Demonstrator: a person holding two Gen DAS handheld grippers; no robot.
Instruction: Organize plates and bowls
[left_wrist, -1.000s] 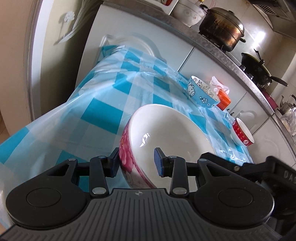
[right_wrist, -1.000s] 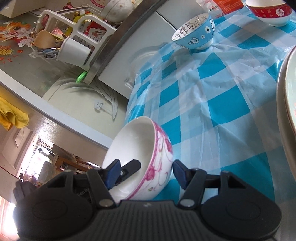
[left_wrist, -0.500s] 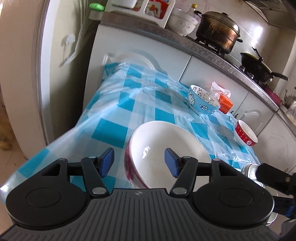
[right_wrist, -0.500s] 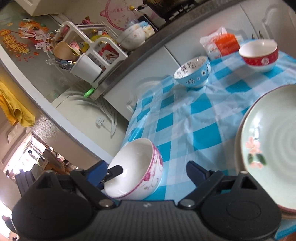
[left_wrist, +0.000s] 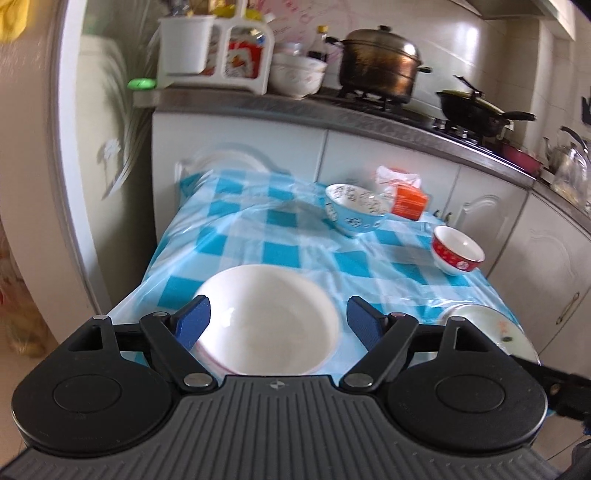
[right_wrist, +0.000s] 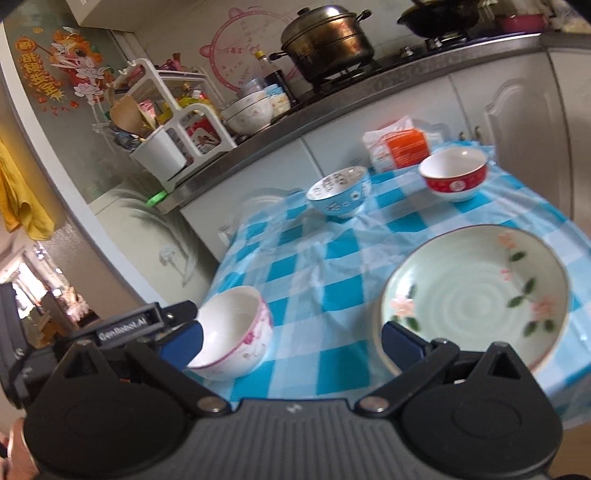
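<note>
Pink-floral bowl (left_wrist: 266, 317) sits upright at the near table edge, just ahead of the left gripper (left_wrist: 275, 318), nearer it than the right gripper (right_wrist: 291, 341), both gaping empty; likely nests into the blue bowl (right_wrist: 340, 194).

Blue-checked cloth (right_wrist: 332, 269) covering the desk; orange packet (right_wrist: 402, 146), possibly tissues; steamer pot (left_wrist: 378, 62) and wok (left_wrist: 472, 109) on stove.
</note>
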